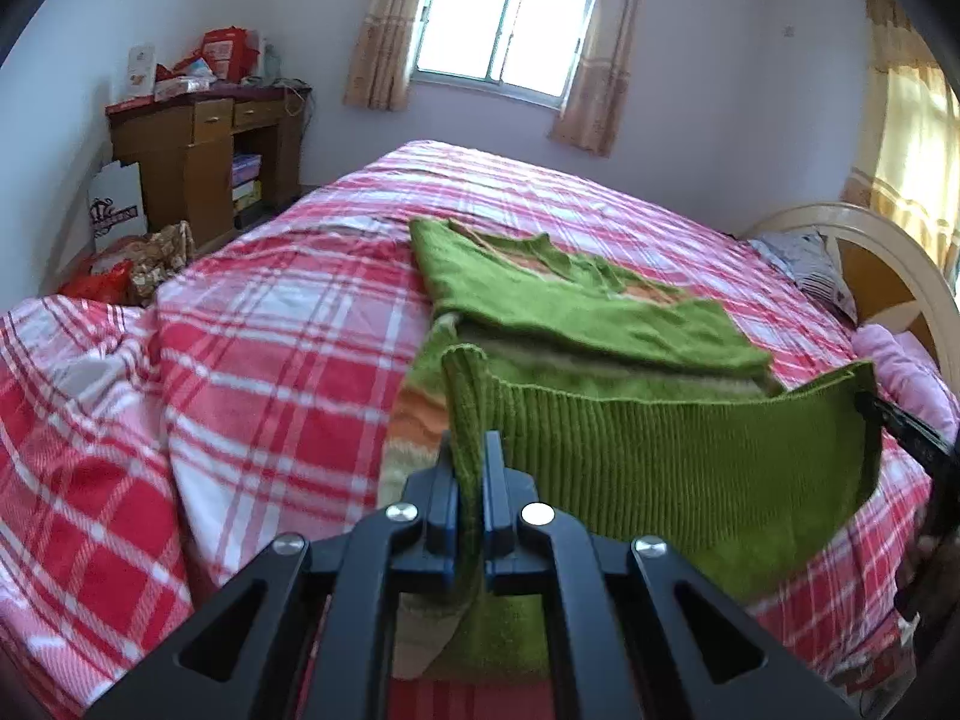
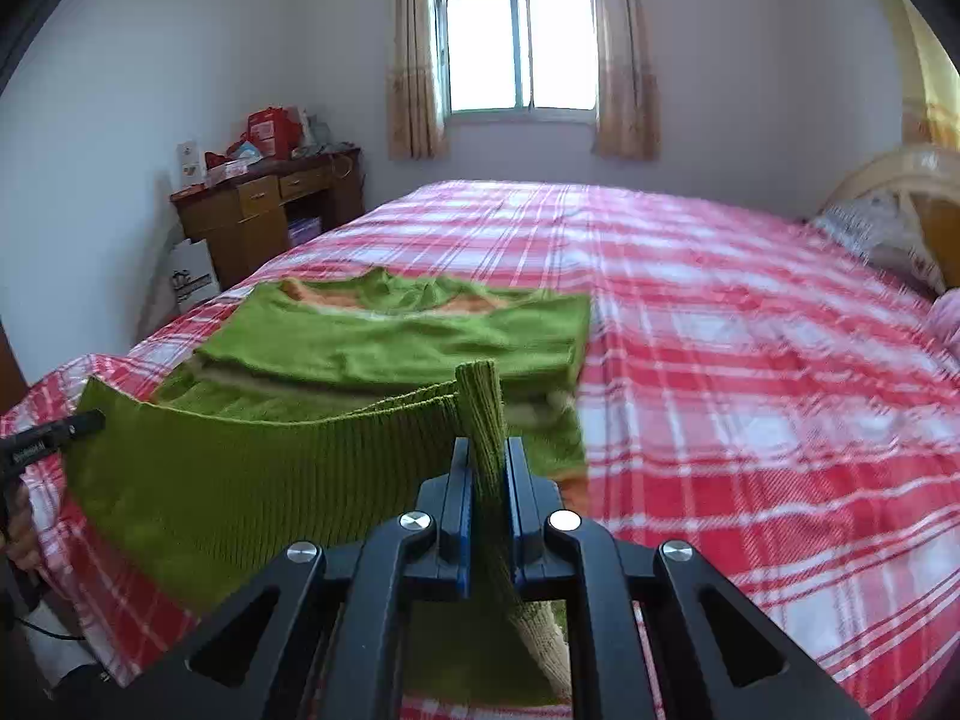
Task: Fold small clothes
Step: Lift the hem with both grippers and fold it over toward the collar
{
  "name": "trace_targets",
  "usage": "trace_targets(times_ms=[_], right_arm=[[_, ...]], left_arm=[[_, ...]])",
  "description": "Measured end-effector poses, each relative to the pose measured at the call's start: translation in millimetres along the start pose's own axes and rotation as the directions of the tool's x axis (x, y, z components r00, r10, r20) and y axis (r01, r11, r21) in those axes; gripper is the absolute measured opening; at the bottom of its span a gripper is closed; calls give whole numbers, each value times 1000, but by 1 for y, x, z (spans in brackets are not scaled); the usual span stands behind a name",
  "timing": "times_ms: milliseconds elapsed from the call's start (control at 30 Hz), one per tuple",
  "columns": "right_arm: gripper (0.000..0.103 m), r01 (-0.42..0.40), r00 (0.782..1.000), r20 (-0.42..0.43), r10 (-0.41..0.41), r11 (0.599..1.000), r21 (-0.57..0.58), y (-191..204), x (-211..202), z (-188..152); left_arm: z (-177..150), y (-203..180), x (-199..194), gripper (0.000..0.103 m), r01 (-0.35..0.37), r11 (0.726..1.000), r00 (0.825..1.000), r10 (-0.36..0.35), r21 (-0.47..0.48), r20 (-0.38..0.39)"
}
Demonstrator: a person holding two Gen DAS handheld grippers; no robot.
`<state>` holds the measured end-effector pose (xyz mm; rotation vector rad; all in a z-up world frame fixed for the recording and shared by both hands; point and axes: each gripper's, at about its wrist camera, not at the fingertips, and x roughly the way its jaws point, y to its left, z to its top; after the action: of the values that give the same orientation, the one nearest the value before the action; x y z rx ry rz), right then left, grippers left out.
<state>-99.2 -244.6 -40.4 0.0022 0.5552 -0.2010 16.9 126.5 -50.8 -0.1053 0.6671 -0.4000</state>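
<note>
A green knitted sweater (image 1: 576, 306) with orange and cream stripes lies on the red plaid bed (image 1: 270, 324), its sleeves folded in over the body. Its ribbed bottom hem (image 1: 690, 456) is lifted off the bed and stretched between both grippers. My left gripper (image 1: 471, 444) is shut on the hem's left corner. The right gripper (image 1: 876, 408) shows at the right edge, pinching the other corner. In the right wrist view the sweater (image 2: 408, 336) lies ahead, and my right gripper (image 2: 487, 450) is shut on the hem (image 2: 240, 468), with the left gripper (image 2: 90, 420) at the far left.
A wooden desk (image 1: 204, 144) piled with boxes stands at the back left below the window (image 1: 510, 24). Bags (image 1: 120, 264) lie on the floor beside the bed. The headboard (image 1: 888, 264) and pillows (image 1: 804, 264) are on the right. A hand (image 2: 24, 528) holds the left gripper.
</note>
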Motion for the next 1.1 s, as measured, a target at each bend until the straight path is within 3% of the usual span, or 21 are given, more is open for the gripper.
trace_targets(times_ms=[367,1100], right_arm=[[9,106,989,101,-106,994,3,7,3,41],[8,176,984,32,-176,984,-9,-10,112,103]], left_arm=[[49,-10,19,5,-45,999,998,45,-19,45],[123,-3,117,5,-82,992,997,83,-98,2]])
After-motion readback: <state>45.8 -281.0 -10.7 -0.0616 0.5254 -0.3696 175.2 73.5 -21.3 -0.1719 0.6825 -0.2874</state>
